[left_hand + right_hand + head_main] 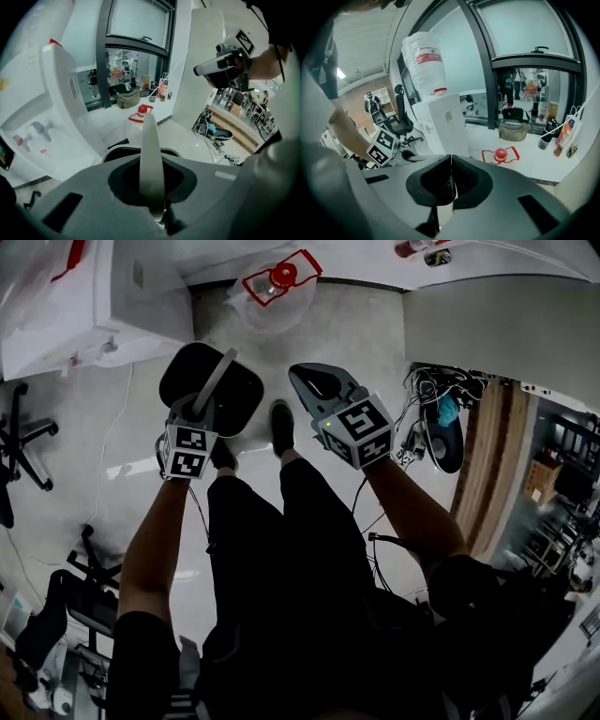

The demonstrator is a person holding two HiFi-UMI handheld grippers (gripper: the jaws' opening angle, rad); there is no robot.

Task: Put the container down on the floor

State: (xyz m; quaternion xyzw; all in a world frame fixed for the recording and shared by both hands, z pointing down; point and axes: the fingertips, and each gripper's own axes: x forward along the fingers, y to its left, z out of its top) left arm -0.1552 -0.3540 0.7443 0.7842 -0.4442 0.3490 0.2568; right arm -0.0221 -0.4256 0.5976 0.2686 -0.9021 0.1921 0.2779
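**A:** Jaws, quick?

**B:** Left gripper [150,123]: jaws together, nothing btwn them. Right gripper [451,161]: same, pads meet on a thin seam, empty. Both are held at about waist height in front of the person.

**A:** So where's the container?

**B:** The container [274,285] is a clear jug w/ red cap and red handle. It's upright on the floor [347,324], ahead of the feet and just beside the white water dispenser [84,306]. It's well apart from both grippers, so I'd say the put-down is done.

**A:** What can go wrong from here?

**B:** Nearest first. A black oval thing [239,395] sits right below the left gripper, btwn the person and the jug. A step fwd could catch it. There's a cable tangle [427,413] on the right, so a sidestep that way is a trip risk. The jug's walls are see-through against pale floor, so they're easy to misjudge, and a foot or a low-swung gripper could tip it. If it's re-grabbed, the red handle looks thin. Closed jaws would just shove it, so they'd need to open first.

**A:** Any text or brands?

**B:** Black-and-white square markers on both gripper cubes, no words. The big bottle [423,61] upside down on the dispenser has a red label, print too small to read. Things on the window ledge further off: nothing legible.
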